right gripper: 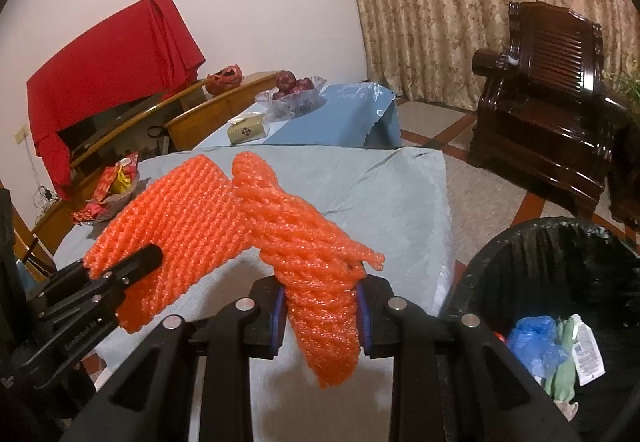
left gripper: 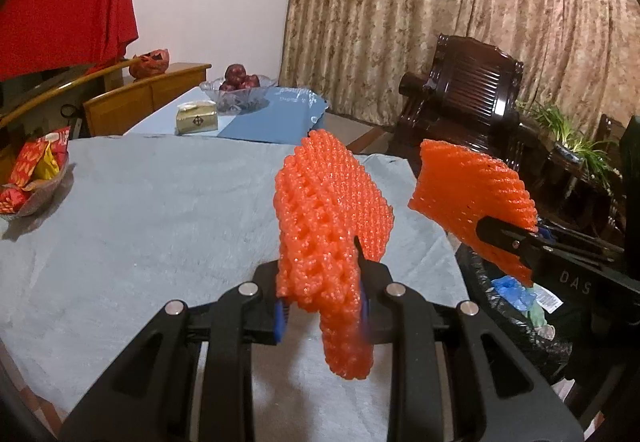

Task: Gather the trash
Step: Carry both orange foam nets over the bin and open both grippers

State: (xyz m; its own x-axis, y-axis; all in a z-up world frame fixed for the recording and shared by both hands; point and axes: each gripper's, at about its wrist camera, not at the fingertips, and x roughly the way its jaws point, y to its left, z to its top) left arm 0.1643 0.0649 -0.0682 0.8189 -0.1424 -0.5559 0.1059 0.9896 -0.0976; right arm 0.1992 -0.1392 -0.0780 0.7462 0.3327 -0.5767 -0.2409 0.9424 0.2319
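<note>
Foam nets, two of them, are up off the worktop (left gripper: 140,210), one in each claw. The left claw (left gripper: 320,306) is clamped on the left net (left gripper: 324,226), an orange mesh sleeve that stands tall above the jaws and droops below them. The right claw (right gripper: 320,314) is closed on the right net (right gripper: 316,262), which is twisted and bunched where the pads pinch it, with a loose tail hanging under the jaws. Seen from the right wrist, the two nets touch or overlap near the middle of the view; I cannot tell which.

The bin (right gripper: 532,242), lined with a black bag, stands to the right, just off the near right corner of the worktop, with a blue bag (right gripper: 532,342) and other scraps already in it. The right net is near its rim but not yet over the mouth; the left net is further off, above the cloth.

Likely trouble from here:
- The mesh is light and springy, so a net may cling to a pad on release rather than fall.
- If the nets are snagged together, dropping one could tug the other, or leave both dangling from a single claw.
- A release short of the rim would land a net on the floor or back on the cloth.
- The drooping tails could catch the liner's edge and drag it inward.
- Both claws heading to one opening may bump each other.
</note>
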